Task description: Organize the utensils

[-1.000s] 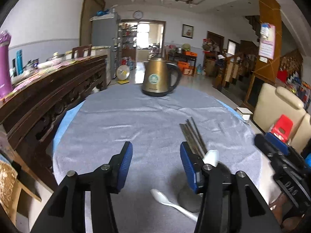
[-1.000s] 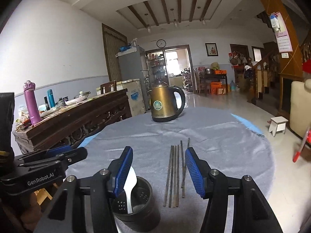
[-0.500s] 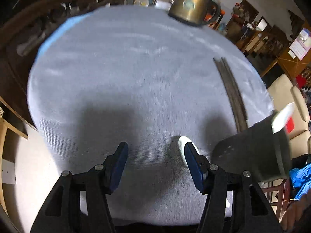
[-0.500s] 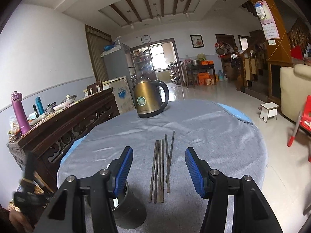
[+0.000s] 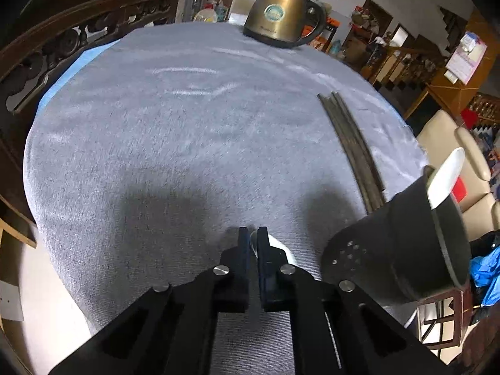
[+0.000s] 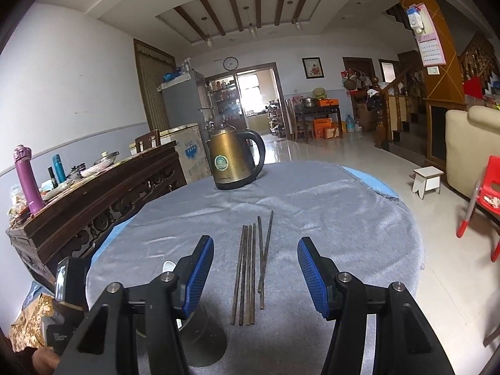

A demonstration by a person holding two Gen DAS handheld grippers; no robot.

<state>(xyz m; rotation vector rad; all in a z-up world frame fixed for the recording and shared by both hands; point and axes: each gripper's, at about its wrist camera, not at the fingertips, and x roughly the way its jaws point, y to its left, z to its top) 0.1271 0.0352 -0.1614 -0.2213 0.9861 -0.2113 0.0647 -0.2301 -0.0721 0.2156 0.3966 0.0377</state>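
Note:
My left gripper [image 5: 253,234] is shut on a white spoon [image 5: 276,245] that lies on the grey tablecloth near the table's front edge. Just right of it stands a dark utensil holder [image 5: 403,250] with another white spoon [image 5: 445,175] in it. Several dark chopsticks [image 5: 350,147] lie side by side beyond the holder. In the right wrist view my right gripper [image 6: 256,265] is open and empty above the near ends of the chopsticks [image 6: 250,265]. The holder [image 6: 200,337] sits low left, partly hidden behind the left finger.
A brass kettle [image 5: 279,12] stands at the table's far side [image 6: 232,165]. A carved wooden sideboard [image 6: 93,200] with bottles runs along the left. A cream sofa [image 6: 472,147], red chair [image 6: 481,200] and small stool [image 6: 426,179] are to the right.
My left gripper tipped down toward the table, moved over the loose spoon and closed on it. My right gripper drew back slightly and stayed open over the chopsticks.

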